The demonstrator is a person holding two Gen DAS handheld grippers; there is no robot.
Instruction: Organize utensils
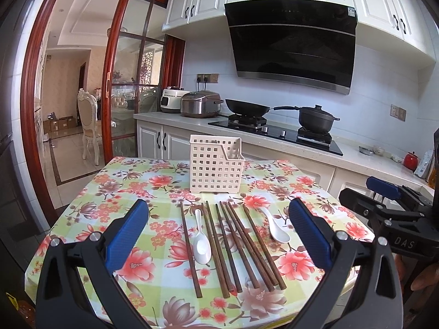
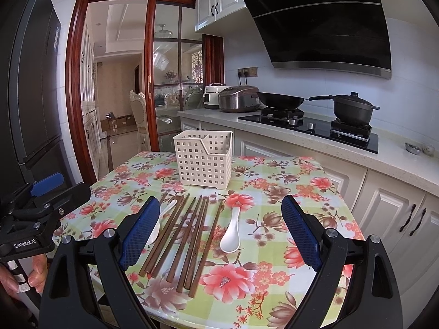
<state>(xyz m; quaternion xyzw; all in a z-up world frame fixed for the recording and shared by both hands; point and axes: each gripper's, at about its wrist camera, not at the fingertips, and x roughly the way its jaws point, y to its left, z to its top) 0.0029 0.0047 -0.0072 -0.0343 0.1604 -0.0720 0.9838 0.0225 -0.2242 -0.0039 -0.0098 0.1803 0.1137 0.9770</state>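
Left tongs (image 1: 218, 233) gape wide, holding nothing. On the floral worktop (image 1: 115, 189) lie about nine dark wooden chopsticks (image 1: 233, 249) and two white ceramic spoons (image 1: 201, 242), fanned just before one empty cream perforated basket (image 1: 215, 166). Right tongs (image 2: 221, 229) gape wide, empty too. Bare cloth rings the pile to each edge.

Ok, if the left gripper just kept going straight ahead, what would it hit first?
Probably the chopsticks on the tablecloth between its open fingers, with the white basket beyond them; depth is uncertain, since the left gripper seems to hover above.

Right claw (image 2: 221, 216) gapes above chopsticks (image 2: 186, 235), spoons (image 2: 231, 233), basket (image 2: 203, 159).
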